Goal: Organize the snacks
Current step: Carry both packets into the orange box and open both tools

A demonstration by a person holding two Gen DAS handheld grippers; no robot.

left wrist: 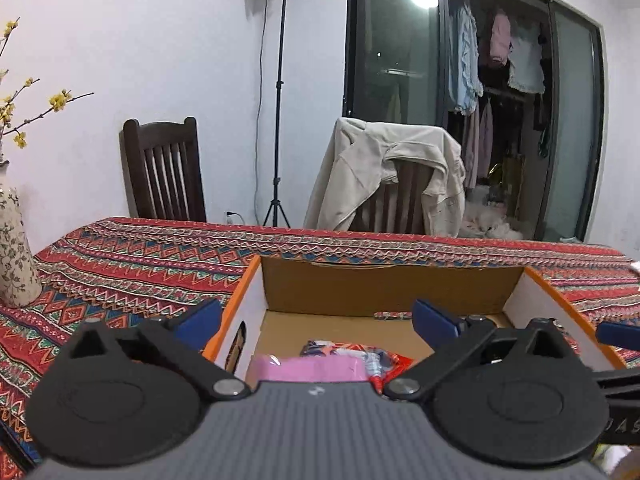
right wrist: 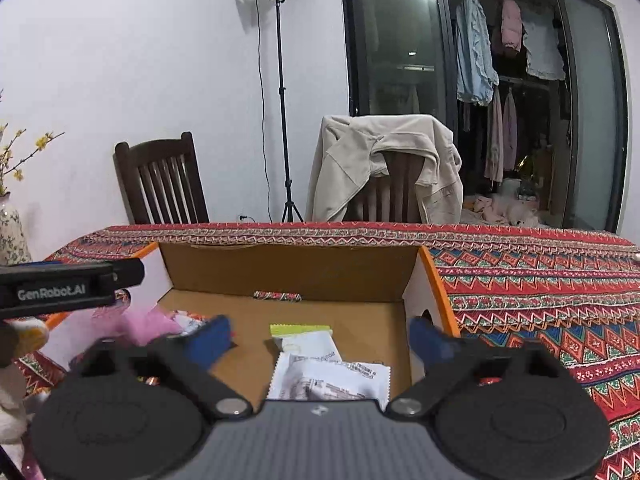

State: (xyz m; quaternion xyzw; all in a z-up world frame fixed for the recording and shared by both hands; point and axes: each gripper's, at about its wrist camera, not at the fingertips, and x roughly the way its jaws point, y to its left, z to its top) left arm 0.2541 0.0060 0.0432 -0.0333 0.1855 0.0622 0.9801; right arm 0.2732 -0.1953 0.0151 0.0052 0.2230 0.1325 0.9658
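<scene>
Patterned red cloth covers the bench (right wrist: 540, 280), with two dark chairs and a lamp stand against the white wall behind it. Both grippers point level and forward over the near rim of an open cardboard box (right wrist: 288, 272) that sits on the bench toward its near edge.

Left gripper (left wrist: 316, 318): blue fingers spread wide, nothing between them, held above a pink snack packet (left wrist: 312, 368) and a red-and-blue one beside it at the box's left side.

Right gripper (right wrist: 320, 334): also wide open and empty, over white sachets (right wrist: 332, 376) and a green-topped packet (right wrist: 300, 330) lying on the box floor. Much of that brown floor toward the far wall is bare. A floral vase (left wrist: 14, 248) stands at the bench's left edge.
</scene>
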